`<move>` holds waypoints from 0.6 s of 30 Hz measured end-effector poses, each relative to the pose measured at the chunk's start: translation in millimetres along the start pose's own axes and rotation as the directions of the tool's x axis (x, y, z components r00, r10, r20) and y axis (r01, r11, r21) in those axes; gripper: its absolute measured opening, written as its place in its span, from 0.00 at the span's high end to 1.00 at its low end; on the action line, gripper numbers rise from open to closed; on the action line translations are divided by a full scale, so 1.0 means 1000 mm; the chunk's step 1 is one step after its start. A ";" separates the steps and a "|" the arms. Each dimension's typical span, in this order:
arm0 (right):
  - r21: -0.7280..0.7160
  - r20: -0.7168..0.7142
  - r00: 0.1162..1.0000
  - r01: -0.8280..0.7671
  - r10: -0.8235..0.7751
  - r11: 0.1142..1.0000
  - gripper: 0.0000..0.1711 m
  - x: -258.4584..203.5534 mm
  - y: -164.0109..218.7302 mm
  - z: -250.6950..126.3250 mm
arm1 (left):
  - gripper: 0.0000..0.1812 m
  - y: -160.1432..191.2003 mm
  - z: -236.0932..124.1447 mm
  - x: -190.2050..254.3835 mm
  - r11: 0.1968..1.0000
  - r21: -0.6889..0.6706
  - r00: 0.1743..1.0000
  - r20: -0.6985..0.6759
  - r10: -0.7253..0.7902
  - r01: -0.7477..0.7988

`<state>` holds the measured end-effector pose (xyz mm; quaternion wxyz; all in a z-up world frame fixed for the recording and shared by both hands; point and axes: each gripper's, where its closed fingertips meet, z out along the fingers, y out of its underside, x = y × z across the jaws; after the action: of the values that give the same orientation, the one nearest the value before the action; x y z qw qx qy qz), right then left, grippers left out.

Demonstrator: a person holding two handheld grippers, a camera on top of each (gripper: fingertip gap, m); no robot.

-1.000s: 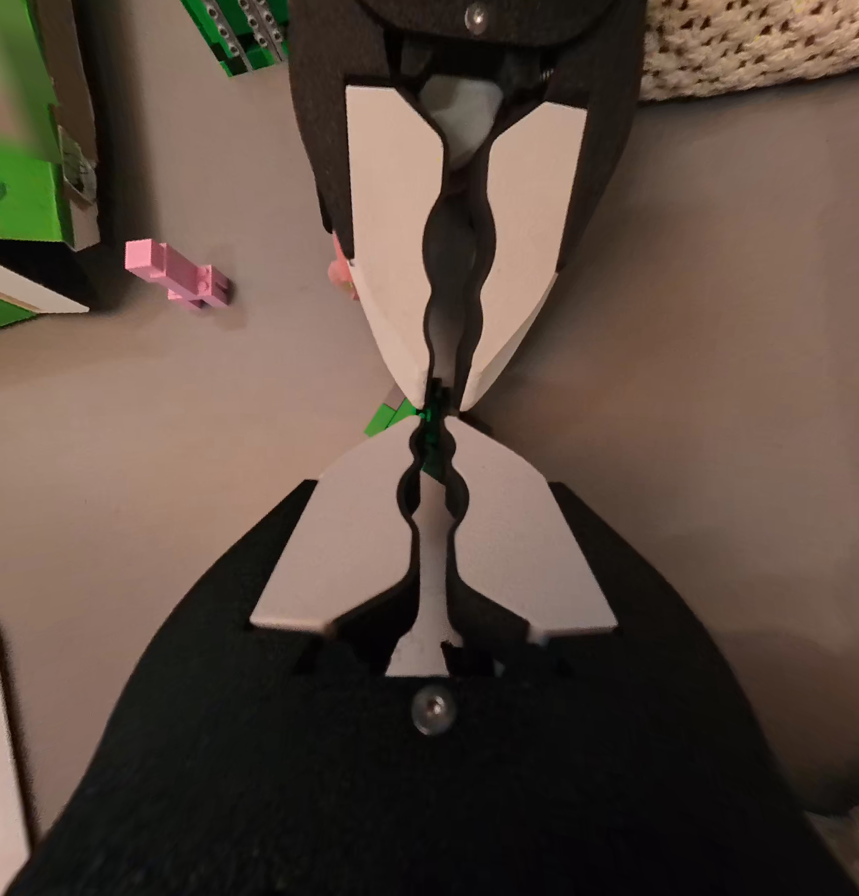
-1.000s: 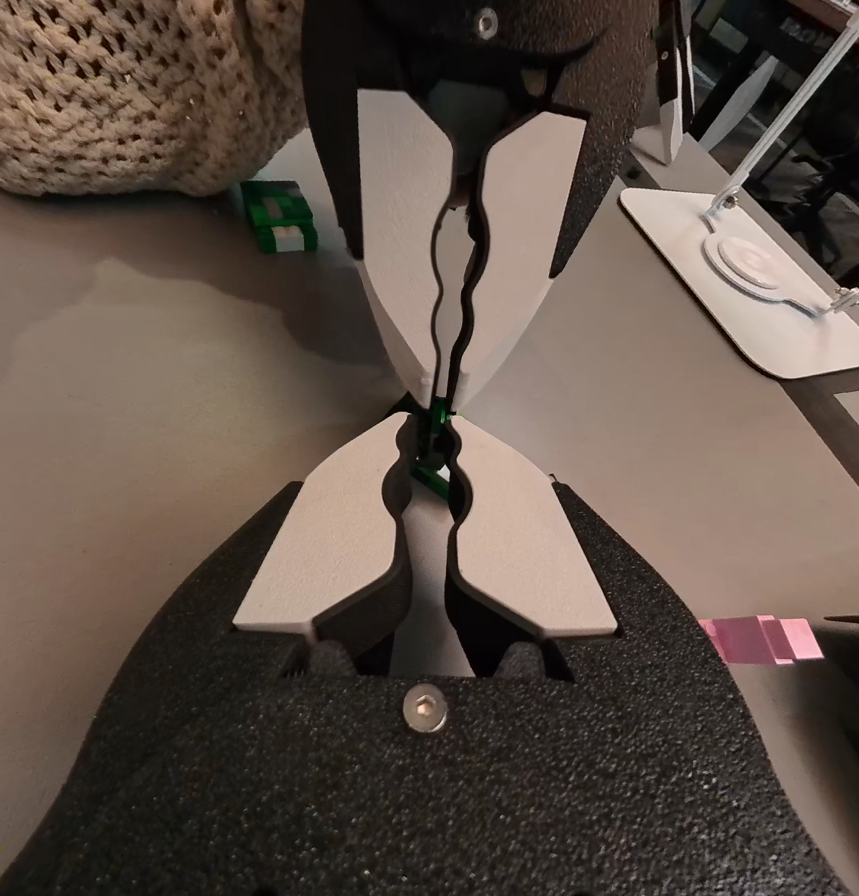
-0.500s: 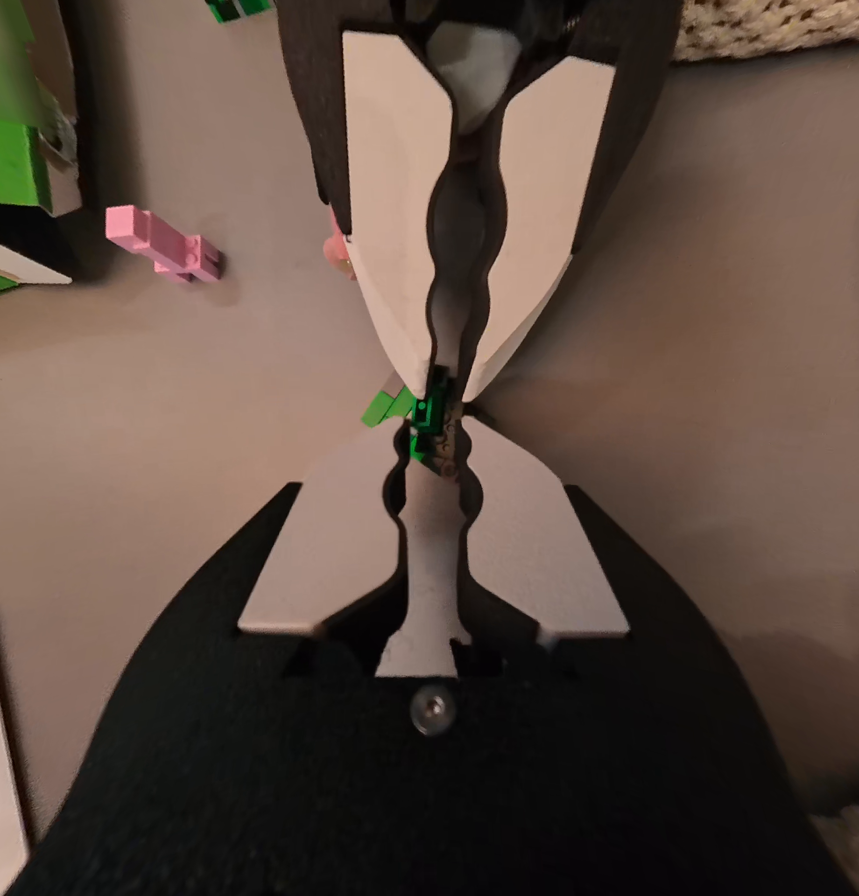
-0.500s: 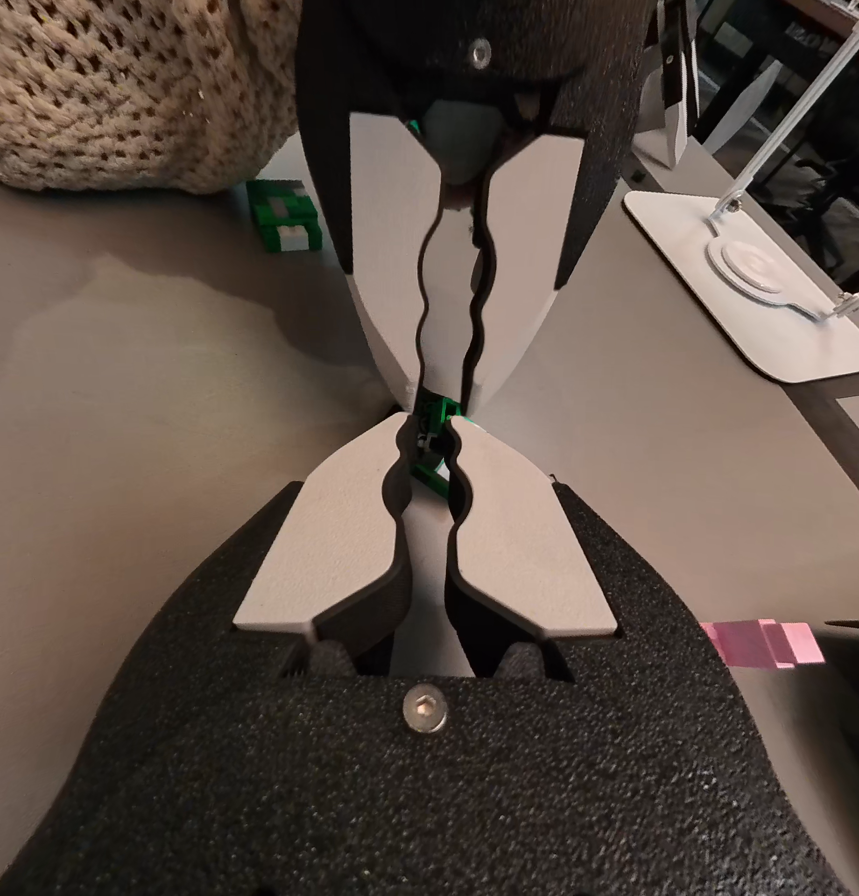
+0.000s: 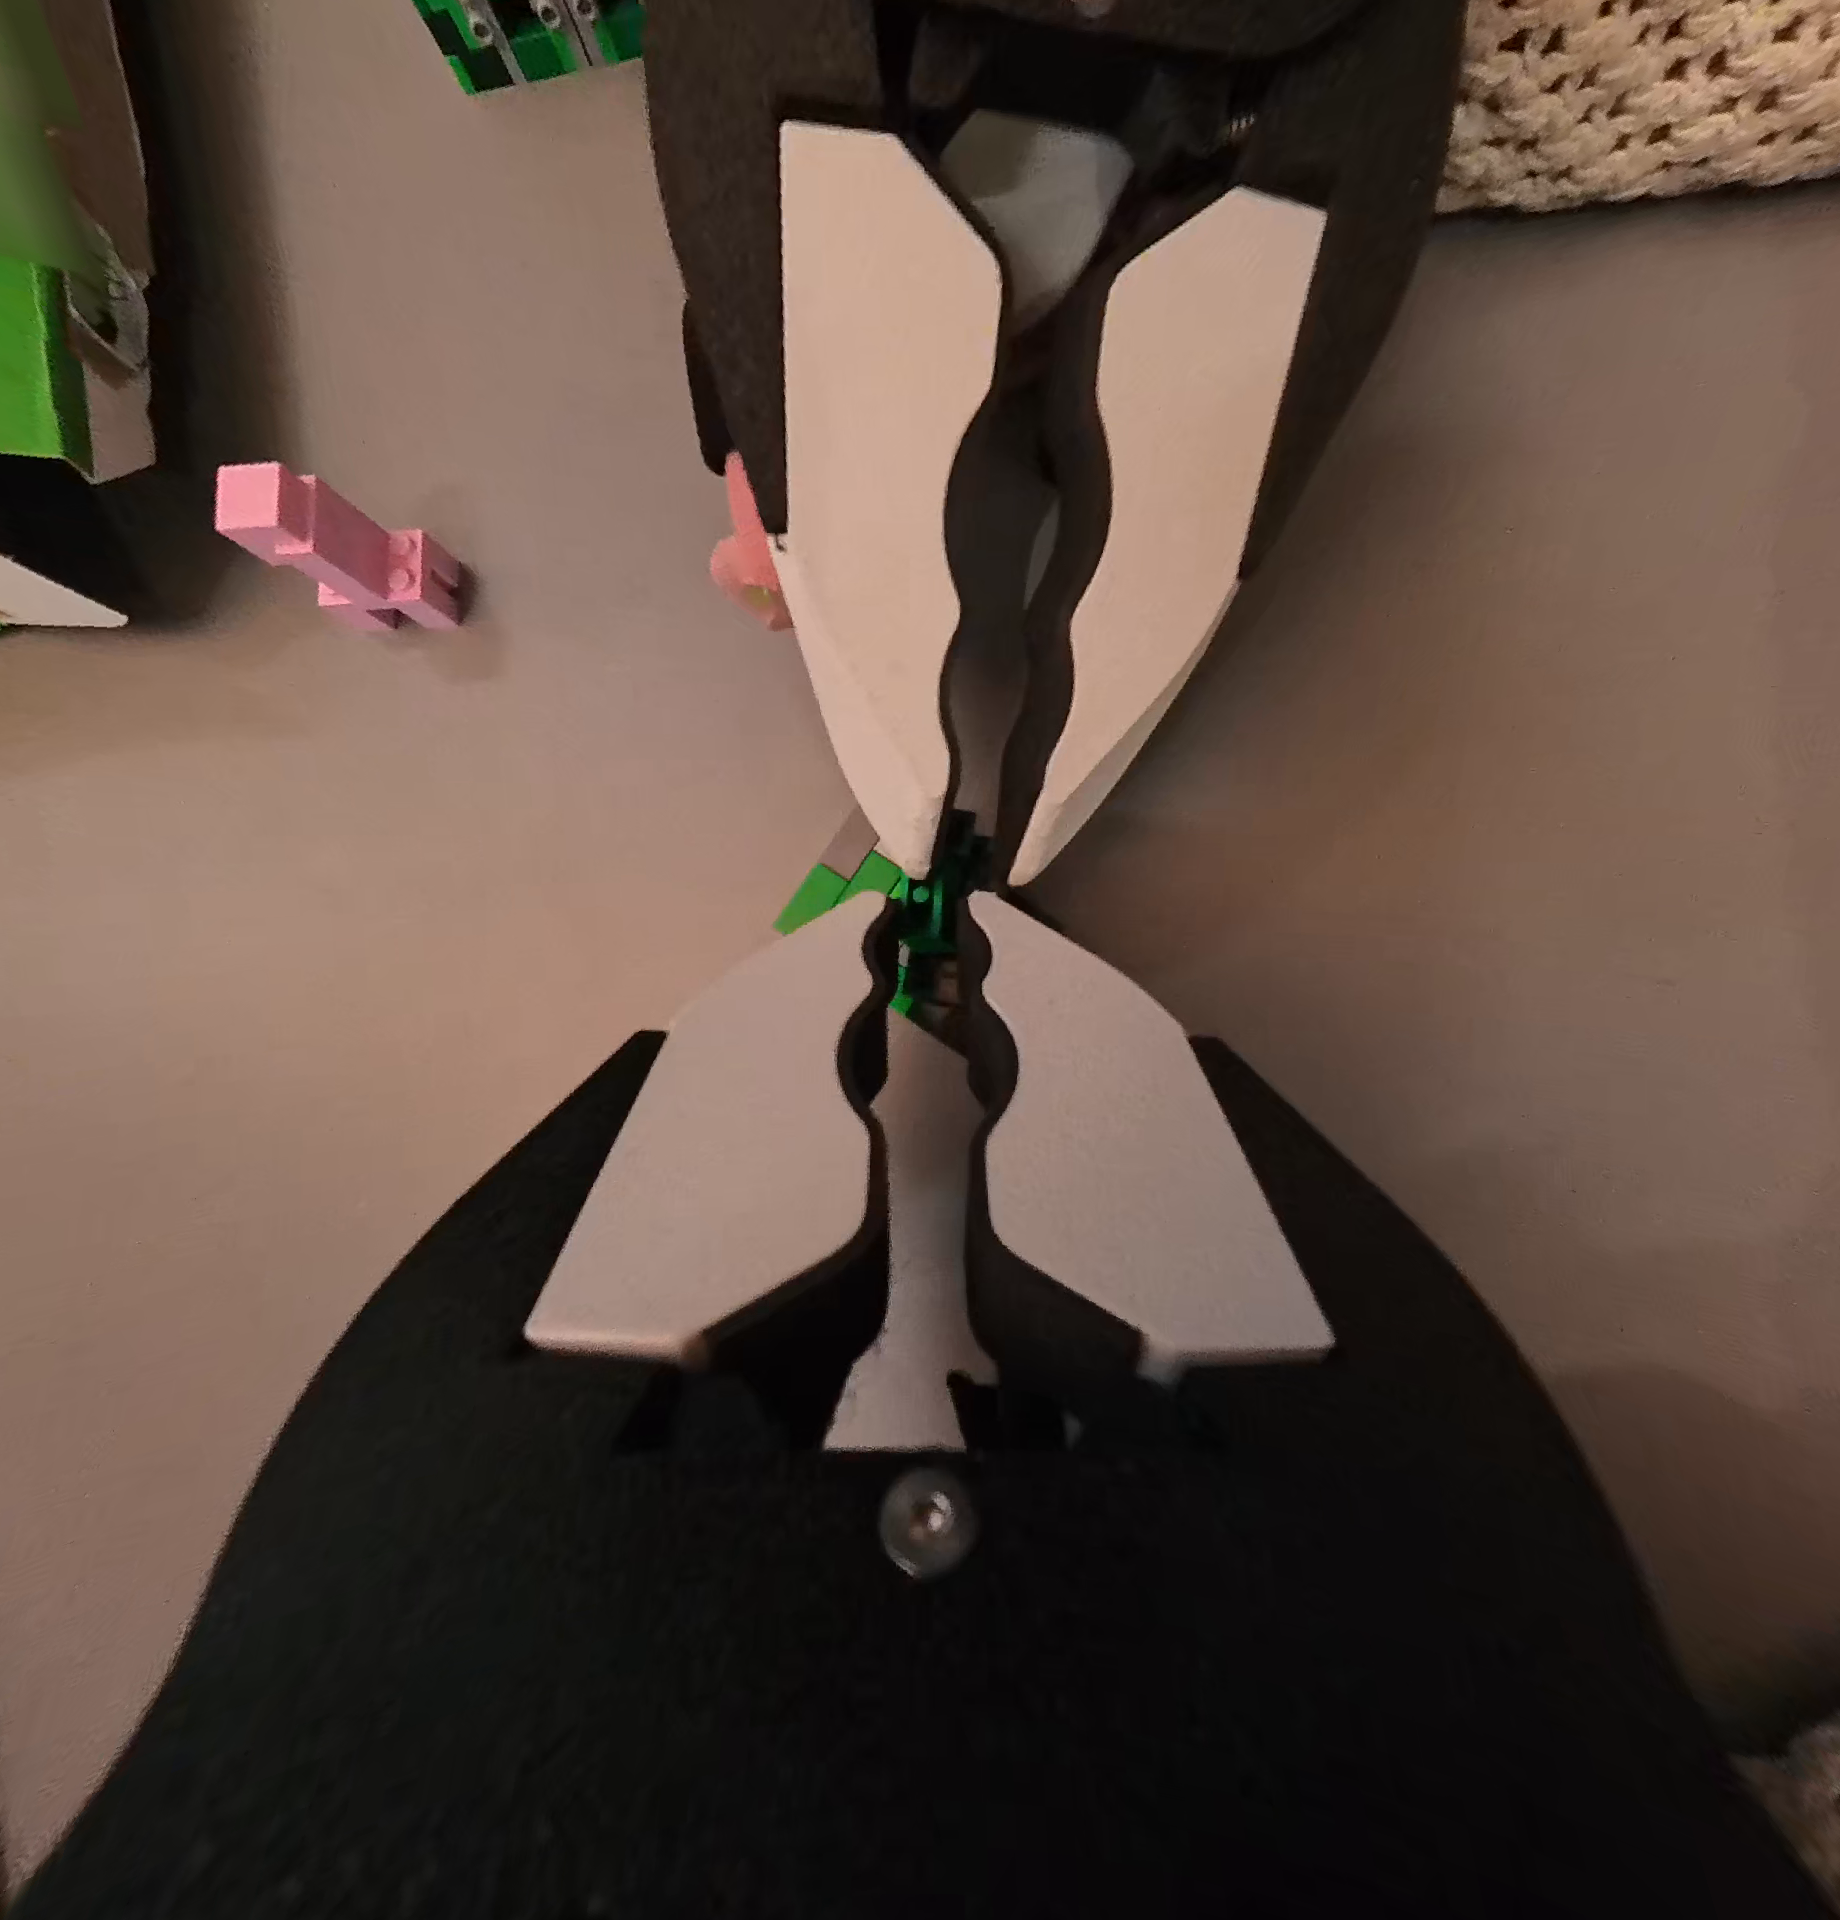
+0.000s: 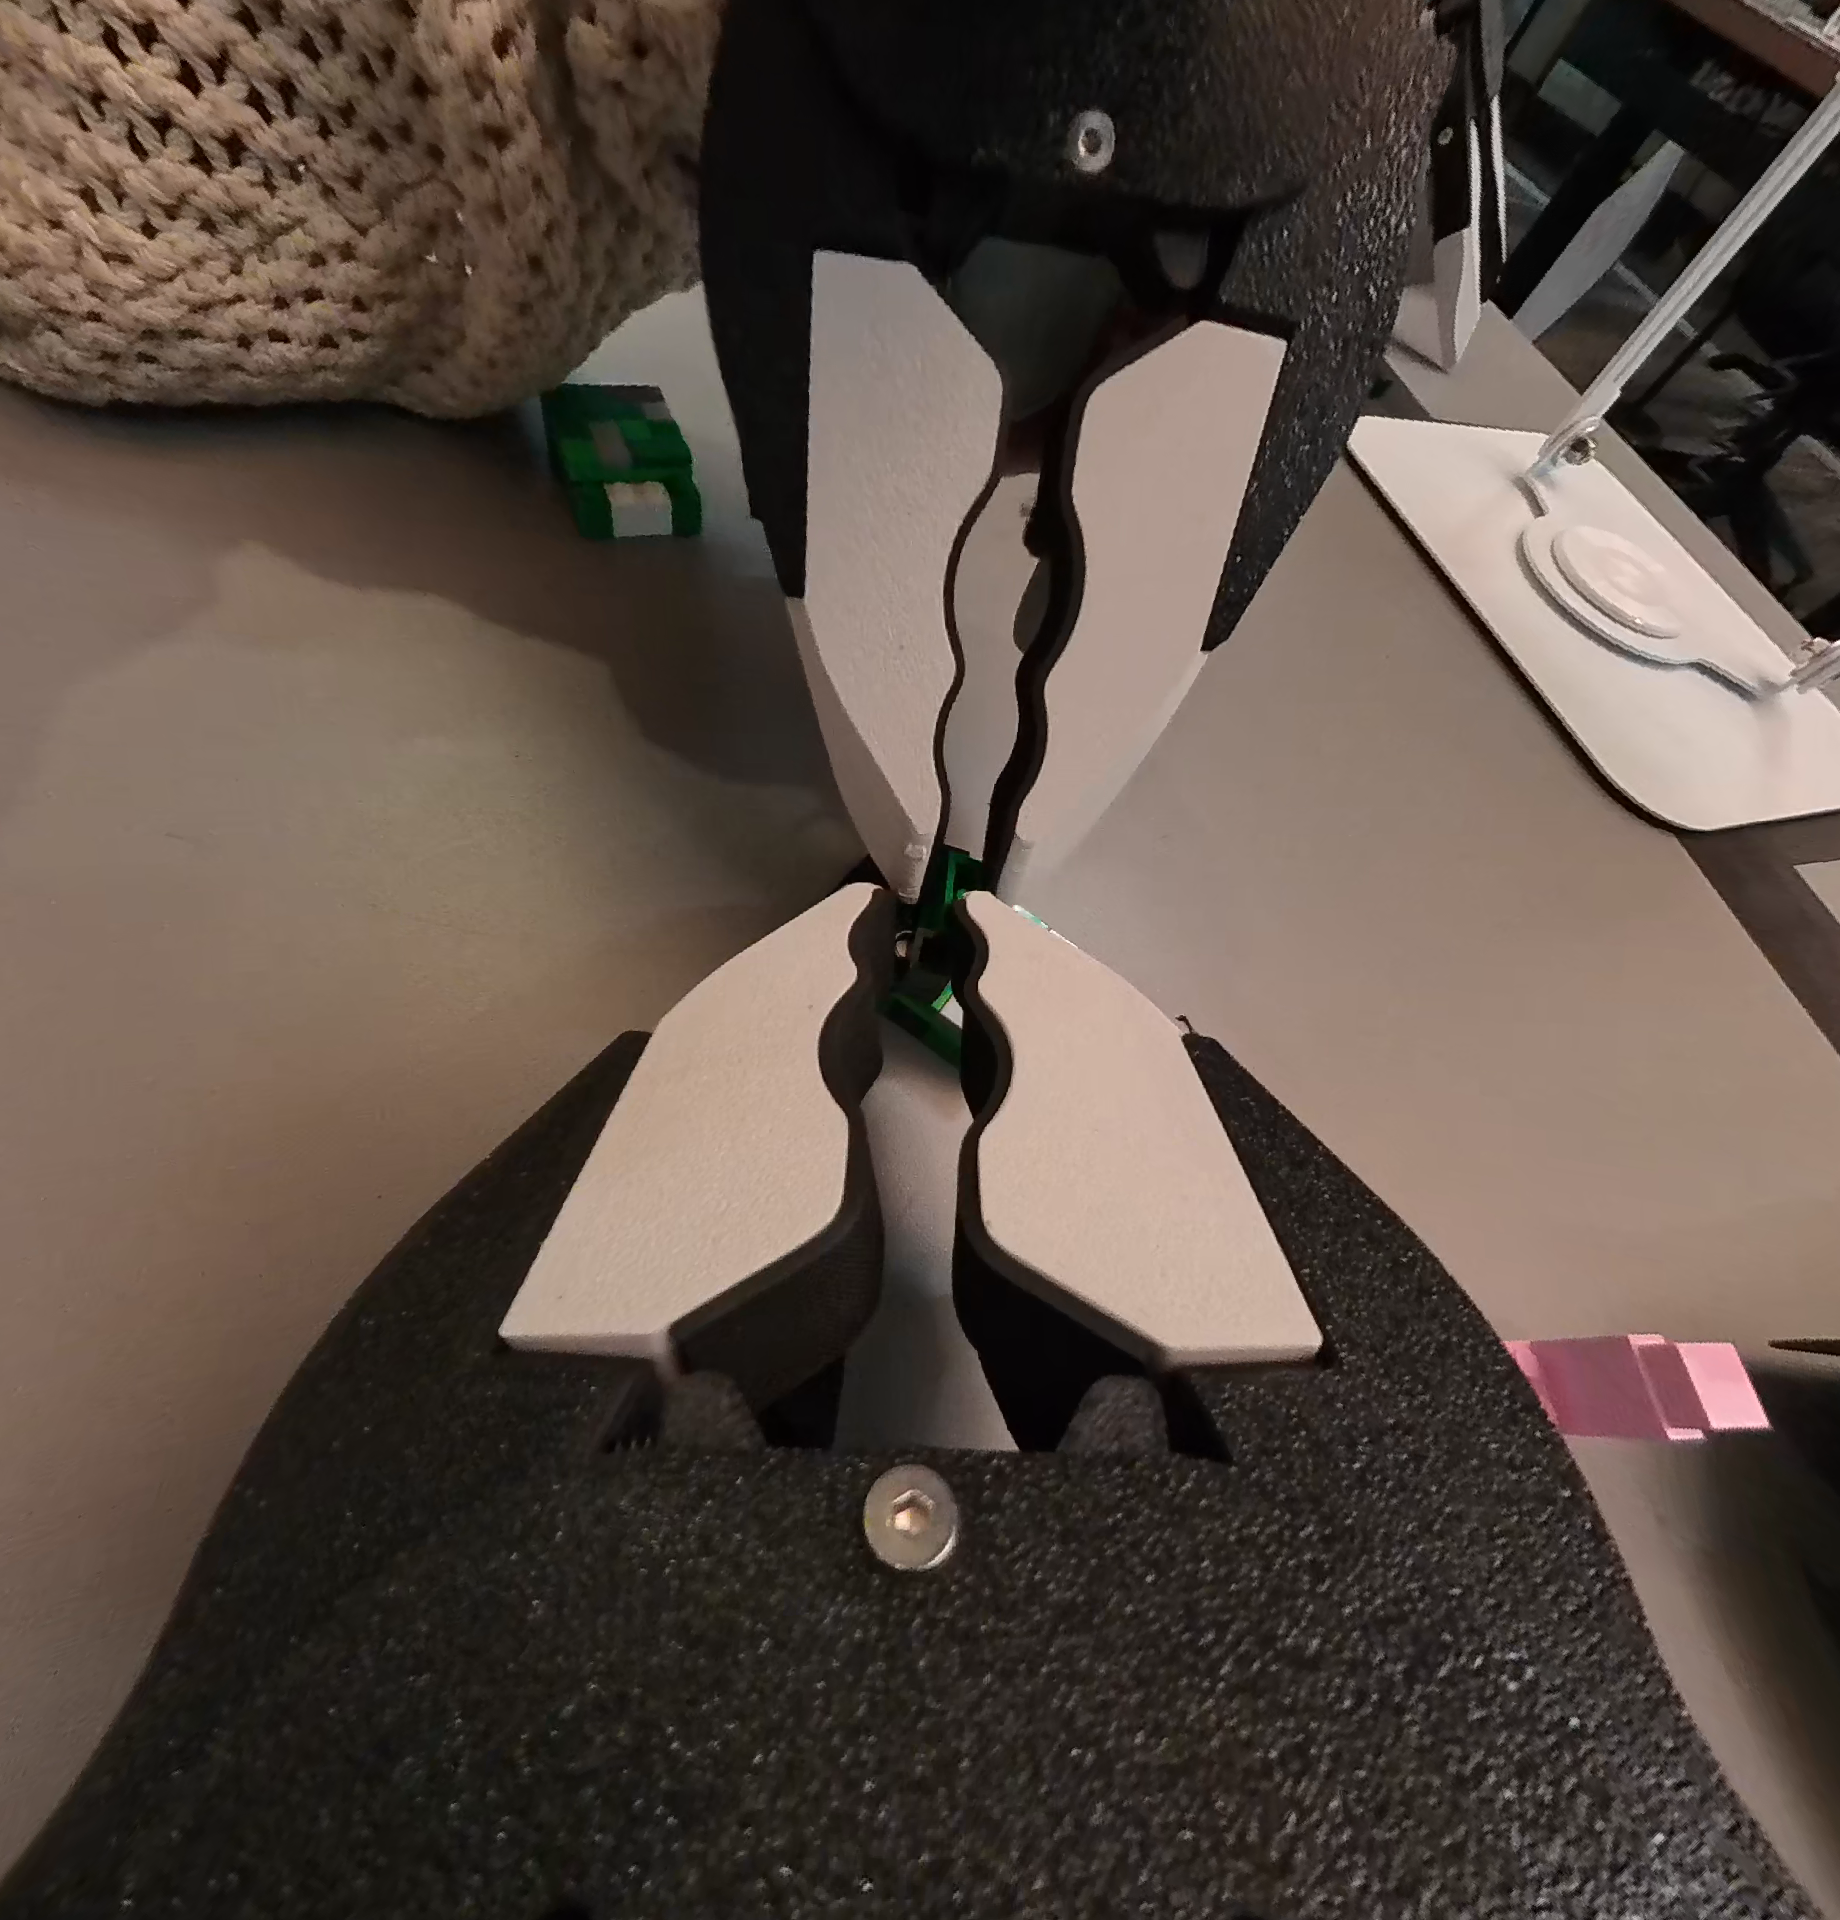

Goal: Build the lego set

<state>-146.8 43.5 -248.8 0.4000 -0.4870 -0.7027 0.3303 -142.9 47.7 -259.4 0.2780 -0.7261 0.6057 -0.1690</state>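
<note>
Currently both grippers, left gripper (image 5: 926, 940) and right gripper (image 6: 921, 935), have fingers closed tip-to-tip on one small dark green lego piece (image 5: 935, 914) above mid-desk (image 5: 376, 935); risk: off-axis pressing may pop it loose, given tiny contact areas.

We see dim, warm light and soft shadows on the matte grey tabletop (image 6: 272, 935). Wide-angle bending (strongest at edges) blurs the green cardboard box (image 5: 12, 343).

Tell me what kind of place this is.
Probably an office or lab desk turned hobby bench: a grey tabletop with loose Lego pieces, a white lamp base at its edge, and dark furniture behind. A knitted sleeve rests nearby.
</note>
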 end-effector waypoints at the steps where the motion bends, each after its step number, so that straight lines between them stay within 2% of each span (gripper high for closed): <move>1: 0.002 0.000 1.000 -0.003 0.003 1.000 0.94 0.000 0.000 0.000 | 0.95 0.000 0.000 -0.001 1.000 0.000 1.000 0.007 0.000 0.000; 7: -0.034 0.025 0.994 -0.103 0.104 0.994 0.82 0.002 0.007 -0.004 | 0.95 0.001 0.000 -0.002 0.998 -0.032 0.998 0.048 0.049 -0.047; 14: -0.117 0.039 0.995 -0.086 0.091 0.989 0.90 -0.003 0.018 0.002 | 0.95 0.001 0.000 -0.002 0.992 -0.065 0.990 0.080 0.112 -0.107; 18: -0.132 0.043 0.995 -0.089 0.095 0.987 0.90 -0.004 0.020 0.004 | 0.95 0.001 0.000 -0.001 0.989 -0.082 0.988 0.078 0.132 -0.126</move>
<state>-141.0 45.6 -268.1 0.3344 -0.5358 -0.7090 0.3136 -144.1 48.5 -260.3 0.2854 -0.7019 0.6454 -0.0968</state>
